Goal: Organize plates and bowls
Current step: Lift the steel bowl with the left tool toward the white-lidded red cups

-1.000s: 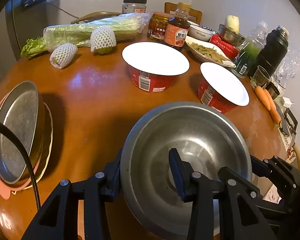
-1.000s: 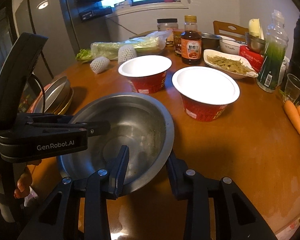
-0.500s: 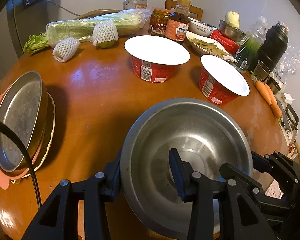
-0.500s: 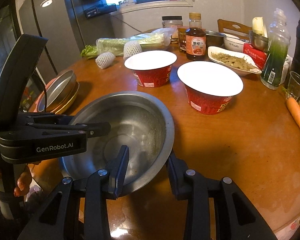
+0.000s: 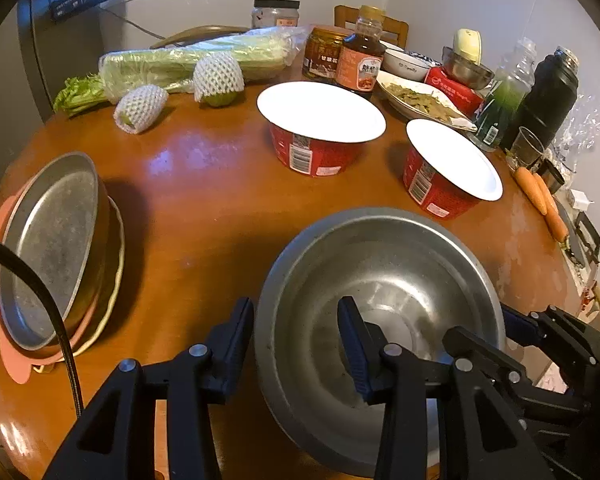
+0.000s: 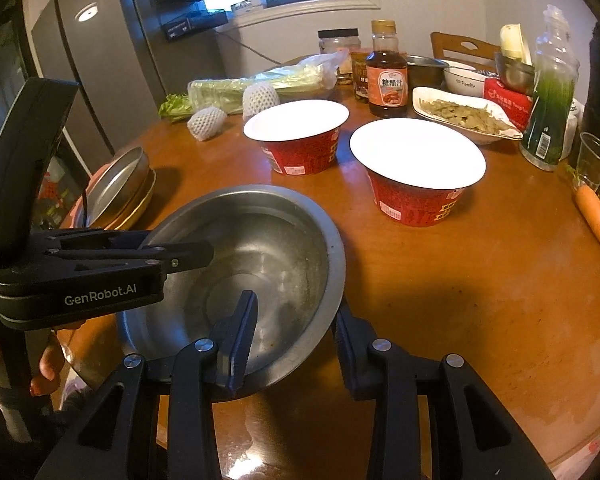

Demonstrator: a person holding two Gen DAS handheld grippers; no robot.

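round wooden table (image 5: 204, 208), cluttered along the far side. big steel bowl (image 5: 380, 280) at the near edge, gripped from both sides: left gripper (image 5: 296, 344) clamps the bowl's left rim, one finger outside, one inside; right gripper (image 6: 296, 340) clamps the right rim the same way, jaws fairly narrow. stack of plates (image 5: 52, 248) at the table's left edge, metal pan on top, tilted, well apart from the bowl. two red instant noodle bowls (image 5: 320, 128) (image 5: 448, 172) with white lids sit beyond the steel bowl. bagged celery (image 5: 188, 64) at the far side, sauce bottle (image 6: 387, 76), two carrots (image 5: 540, 196) at right edge.
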